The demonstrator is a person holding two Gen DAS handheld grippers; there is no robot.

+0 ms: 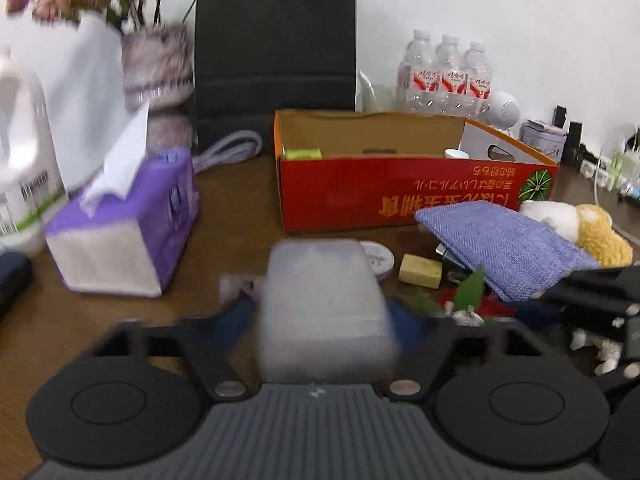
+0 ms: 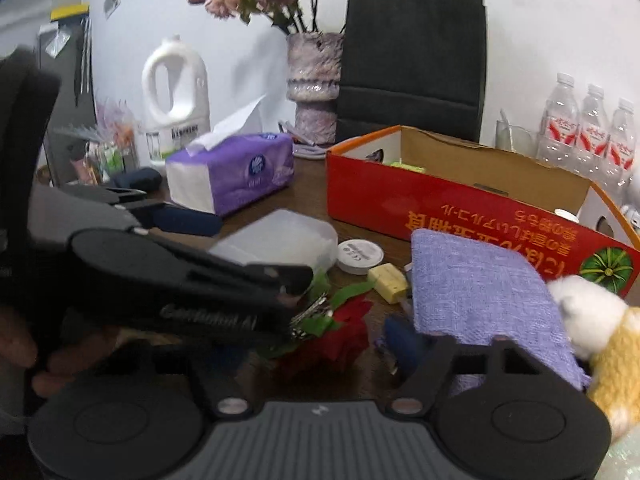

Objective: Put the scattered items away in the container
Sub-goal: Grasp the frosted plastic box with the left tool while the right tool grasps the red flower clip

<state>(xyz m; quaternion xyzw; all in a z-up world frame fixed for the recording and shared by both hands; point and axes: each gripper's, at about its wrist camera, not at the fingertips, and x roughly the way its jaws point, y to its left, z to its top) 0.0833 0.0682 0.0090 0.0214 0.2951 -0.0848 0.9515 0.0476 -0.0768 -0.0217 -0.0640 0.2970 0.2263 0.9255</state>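
Left hand-held gripper (image 1: 326,312): a frosted plastic case (image 1: 326,312) sits between its jaws, both blue pads pressed against the case's sides, so it is clamped. The case is raised off the brown counter (image 1: 224,208), blurred.

Right hand-held gripper (image 2: 436,344): a purple cloth (image 2: 480,284) fills the gap between its jaws; the left blue pad shows at the cloth's lower left corner, and the right one is hidden behind the fabric. Whether the pads actually press it, I cannot tell. From the left wrist view the cloth is tilted, its far edge lifted, overlapping a white and yellow plush toy (image 1: 580,224).

Just beyond the grippers, on the counter: a red artificial rose (image 2: 344,336) with green leaves, a metal clip (image 2: 312,316) beside it, a yellow sponge block (image 1: 420,270), and a round white lid (image 2: 360,256). The lid and block are near each other, not touching.

Farther back: the red cardboard box (image 1: 360,196), open at the top, printed sideways lettering on its near wall. A green item (image 1: 302,154) lies inside at its left end; a small white cup rim (image 1: 456,154) shows at the right.

Left of the box: a purple tissue pack (image 1: 132,224), one sheet sticking up. Behind it, a white jug (image 2: 176,88) and a vase (image 2: 314,84) of dried flowers.

At the wall: a black bag (image 1: 276,48) and three water bottles (image 1: 448,76).
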